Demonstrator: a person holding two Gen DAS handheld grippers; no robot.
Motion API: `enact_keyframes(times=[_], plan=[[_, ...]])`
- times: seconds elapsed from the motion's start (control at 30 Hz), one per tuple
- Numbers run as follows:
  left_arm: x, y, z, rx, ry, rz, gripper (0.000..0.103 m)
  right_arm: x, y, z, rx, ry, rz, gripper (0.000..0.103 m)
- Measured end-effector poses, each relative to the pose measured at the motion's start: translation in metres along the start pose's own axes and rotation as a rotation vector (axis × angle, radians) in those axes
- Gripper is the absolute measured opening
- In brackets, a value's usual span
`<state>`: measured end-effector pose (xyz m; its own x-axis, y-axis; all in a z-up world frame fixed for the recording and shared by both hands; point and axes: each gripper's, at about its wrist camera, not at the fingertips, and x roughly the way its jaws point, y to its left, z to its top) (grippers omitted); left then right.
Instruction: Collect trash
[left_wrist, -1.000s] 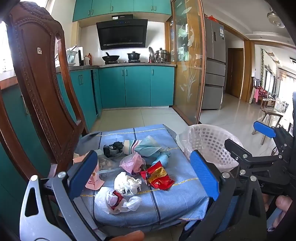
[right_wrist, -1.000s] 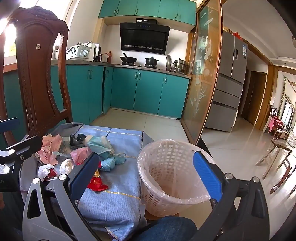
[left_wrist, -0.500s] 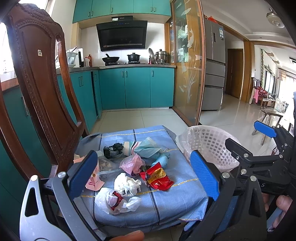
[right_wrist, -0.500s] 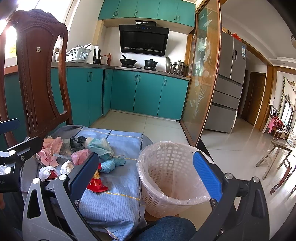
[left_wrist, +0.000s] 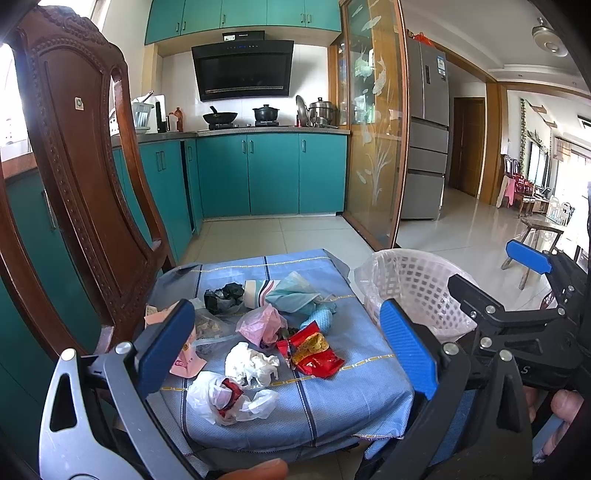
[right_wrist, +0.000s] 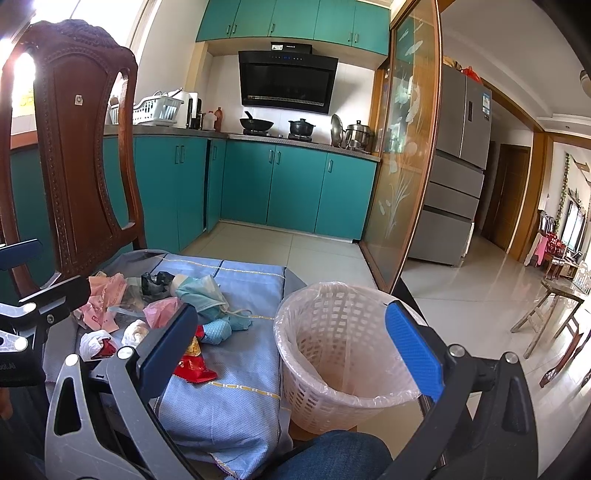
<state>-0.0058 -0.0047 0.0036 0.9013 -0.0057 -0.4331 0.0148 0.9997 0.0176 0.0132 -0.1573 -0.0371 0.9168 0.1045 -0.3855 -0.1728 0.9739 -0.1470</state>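
Teal kitchen; blue cloth (left_wrist: 332, 398) over a chair seat. Trash pile (left_wrist: 266, 332) lies left of the lined basket (right_wrist: 332, 354). Left gripper (left_wrist: 288, 354) spread wide, empty, aimed at pile and nearer; right gripper (right_wrist: 295, 354) likewise spread, empty, facing the basket.

the left gripper (left_wrist: 288, 349) hid part of the pink packet (left_wrist: 186, 363) behind its near finger. in the right wrist view the right gripper (right_wrist: 291, 349) covered the upper half of the red wrapper (right_wrist: 194, 367) and part of the basket (right_wrist: 332, 332) rim. the chair (left_wrist: 81, 166) was cut off at the frame's edge. print on the wrapper was too small to read.
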Motion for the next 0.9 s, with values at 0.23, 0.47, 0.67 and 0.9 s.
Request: enact_keyframes(times=[0.23, 0.47, 0.67, 0.9], plan=[[-0.0004, 0.0011, -0.0006, -0.003, -0.001, 0.001, 0.1, 0.0002, 0.0, -0.0004, 0.001, 0.0, 0.0, 0.1], [-0.0005, 0.0011, -0.0009, -0.006, 0.0, 0.001, 0.1, 0.0, -0.0005, -0.0006, 0.004, -0.002, 0.005, 0.1], [-0.0001, 0.0021, -0.0015, -0.009, 0.003, -0.001, 0.1, -0.0002, 0.0011, -0.0014, 0.002, -0.003, 0.008, 0.1], [0.0028, 0.004, -0.0035, -0.013, 0.009, -0.003, 0.1, 0.0005, 0.0038, -0.0018, -0.004, 0.0, 0.008, 0.1]])
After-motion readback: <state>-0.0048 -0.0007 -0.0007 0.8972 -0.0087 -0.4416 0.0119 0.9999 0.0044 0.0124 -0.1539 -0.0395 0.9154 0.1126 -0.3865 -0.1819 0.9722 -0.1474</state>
